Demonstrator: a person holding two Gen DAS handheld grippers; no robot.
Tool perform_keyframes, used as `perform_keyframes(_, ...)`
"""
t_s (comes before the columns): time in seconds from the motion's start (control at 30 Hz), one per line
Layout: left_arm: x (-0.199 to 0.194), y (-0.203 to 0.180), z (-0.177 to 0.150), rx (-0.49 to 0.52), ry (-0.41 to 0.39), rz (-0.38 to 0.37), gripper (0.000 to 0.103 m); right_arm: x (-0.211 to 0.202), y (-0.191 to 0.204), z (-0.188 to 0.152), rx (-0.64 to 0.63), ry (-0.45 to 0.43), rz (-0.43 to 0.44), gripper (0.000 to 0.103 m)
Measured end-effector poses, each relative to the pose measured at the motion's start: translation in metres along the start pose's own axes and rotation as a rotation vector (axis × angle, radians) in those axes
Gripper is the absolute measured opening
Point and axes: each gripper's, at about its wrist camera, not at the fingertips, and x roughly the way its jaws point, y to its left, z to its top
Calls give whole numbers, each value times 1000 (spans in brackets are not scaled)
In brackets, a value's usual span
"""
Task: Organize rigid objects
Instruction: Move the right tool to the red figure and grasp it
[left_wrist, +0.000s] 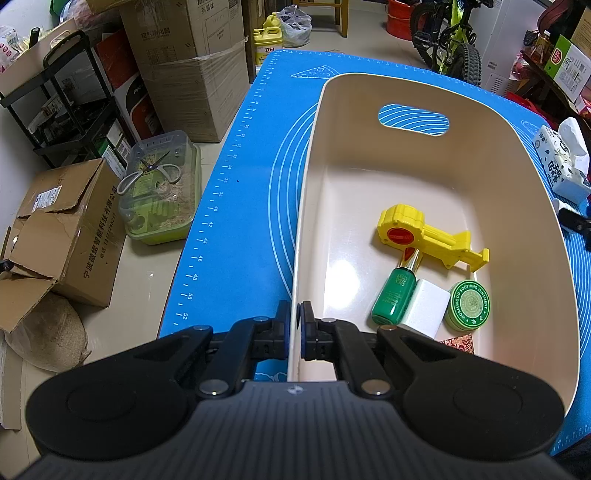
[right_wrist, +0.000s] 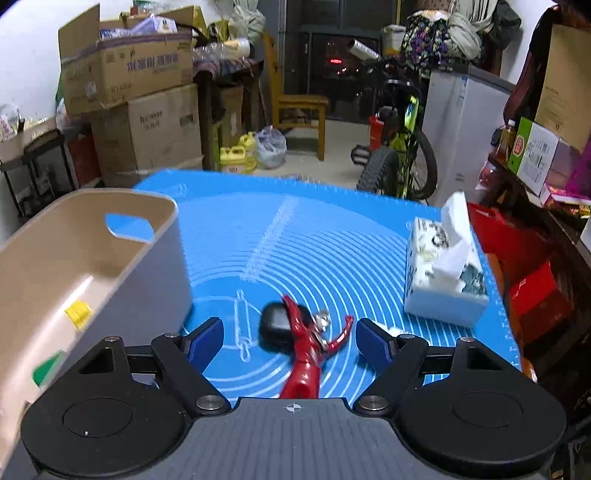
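The work surface is a desk covered by a blue measuring mat (right_wrist: 325, 236), standing in a crowded storeroom with cardboard boxes (right_wrist: 147, 125) to the left and a bicycle (right_wrist: 402, 155) at the far side.

**Present state.** The left tool (left_wrist: 295, 325) is clenched on the near-left wall of the beige bin (left_wrist: 424, 96), one pad either side of the rim. The bin already contains a yellow toy (left_wrist: 428, 236), a green bottle (left_wrist: 391, 295), a white block (left_wrist: 424, 306) and a round ointment tin (left_wrist: 467, 304). The right tool (right_wrist: 290, 338) is released, its jaws standing wide over the mat to the right of the bin. Between them lie a red figure (right_wrist: 308, 354) and, touching it on the far-left side, a black case (right_wrist: 277, 326).

**Hazards.**
- The figure and the case overlap. Closing here may trap both, or squeeze the case out sideways.
- The figure is slender and glossy with an outstretched arm; a grip across a limb would probably let it pivot or slip.
- The bin is held by one thin wall only; a knock from the right tool could tilt it.

**Limits of view.**
- The figure's lower part is hidden under the tool body.
- The right view is motion-blurred, so the case's exact shape is uncertain.
- A patterned red item at the bin's near edge is cut off by the left tool.
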Motion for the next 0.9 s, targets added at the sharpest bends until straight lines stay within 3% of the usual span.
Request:
perform_keyframes(0.17,0,0,0,-1,0,0,7,23,-6,-5,26,40,5,79)
perform_keyframes(0.47,0,0,0,0,0,1,7,57,-9,-18,31,124,-26,62)
perform_keyframes(0.6,0,-1,0,0,-1,1,7,66,-9,-21,48,146,-33,49)
perform_keyframes(0.73,0,-1,0,0,-1,1,7,69,-9,-24,72,142,-38,49)
perform_keyframes(0.8,0,-1,0,1,-1,1,7,69,-8,-23,72,142,-34,41)
perform_keyframes(0.9,0,-1,0,1,-1,1,7,70,-8,-23,79,142,-30,41)
